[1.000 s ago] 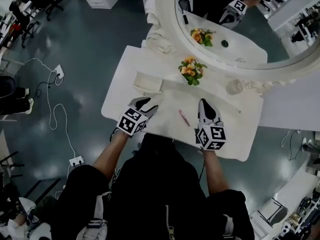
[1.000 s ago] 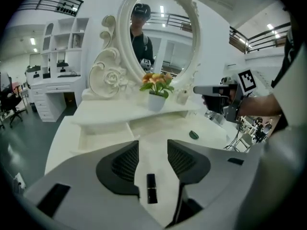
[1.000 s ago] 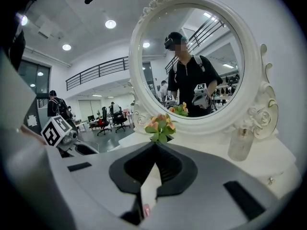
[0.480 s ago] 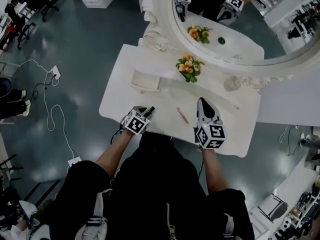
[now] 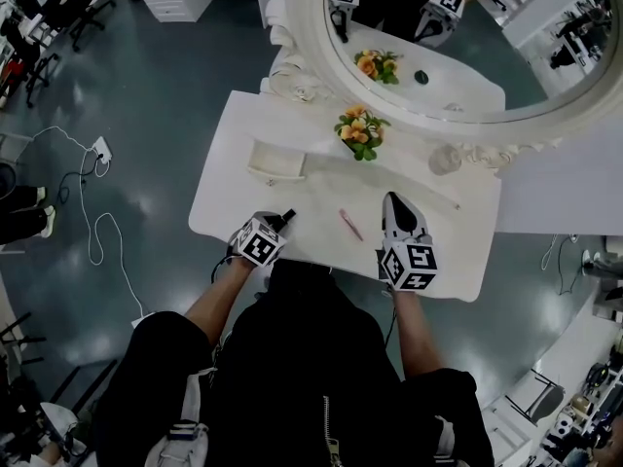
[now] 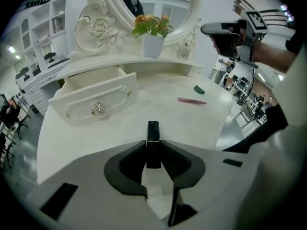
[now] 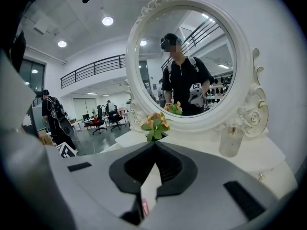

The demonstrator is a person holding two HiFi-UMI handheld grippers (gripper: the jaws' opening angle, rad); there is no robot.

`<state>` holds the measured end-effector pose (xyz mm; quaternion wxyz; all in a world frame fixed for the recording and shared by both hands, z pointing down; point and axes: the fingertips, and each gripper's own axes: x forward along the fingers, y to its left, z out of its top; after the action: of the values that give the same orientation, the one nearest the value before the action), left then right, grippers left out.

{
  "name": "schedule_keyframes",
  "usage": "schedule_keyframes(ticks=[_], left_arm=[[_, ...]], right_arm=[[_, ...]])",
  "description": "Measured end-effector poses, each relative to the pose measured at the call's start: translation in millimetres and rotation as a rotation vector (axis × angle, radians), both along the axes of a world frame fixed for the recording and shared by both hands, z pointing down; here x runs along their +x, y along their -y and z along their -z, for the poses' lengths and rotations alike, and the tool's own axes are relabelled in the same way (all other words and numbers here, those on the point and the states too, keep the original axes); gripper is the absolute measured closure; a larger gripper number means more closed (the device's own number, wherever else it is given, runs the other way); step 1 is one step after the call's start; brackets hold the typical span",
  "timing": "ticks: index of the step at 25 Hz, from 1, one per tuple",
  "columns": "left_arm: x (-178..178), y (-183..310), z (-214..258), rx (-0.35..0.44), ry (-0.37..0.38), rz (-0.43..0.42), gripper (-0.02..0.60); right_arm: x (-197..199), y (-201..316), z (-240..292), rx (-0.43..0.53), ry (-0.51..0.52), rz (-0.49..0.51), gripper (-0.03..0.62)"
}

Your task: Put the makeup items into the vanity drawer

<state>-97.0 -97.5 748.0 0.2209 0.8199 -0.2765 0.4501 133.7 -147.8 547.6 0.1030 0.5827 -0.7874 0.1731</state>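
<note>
now the left gripper [image 6: 153, 143], jaws just closing, clamps a black gold-banded lipstick tube [image 6: 153, 132] on the white vanity tabletop [image 6: 158, 110], near the open white drawer [image 6: 96, 102]; the right gripper [image 7: 154, 146] hovers, jaws together, empty.

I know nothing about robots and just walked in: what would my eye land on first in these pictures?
Probably the big round mirror in its carved white frame at the back of the vanity, orange flowers before it. Then the left gripper at the near edge, whose jaws have just been closing on a black lipstick tube, the open drawer beyond it.
</note>
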Motion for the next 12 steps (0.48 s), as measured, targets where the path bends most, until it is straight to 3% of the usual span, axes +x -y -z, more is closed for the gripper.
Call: schedule_keyframes(ticks=[12], left_arm=[[-2, 39, 76, 0.135, -0.152, 0.044, 0.480]], right_arm=[[-1, -1, 5, 0.017, 0.008, -0.007, 0.589]])
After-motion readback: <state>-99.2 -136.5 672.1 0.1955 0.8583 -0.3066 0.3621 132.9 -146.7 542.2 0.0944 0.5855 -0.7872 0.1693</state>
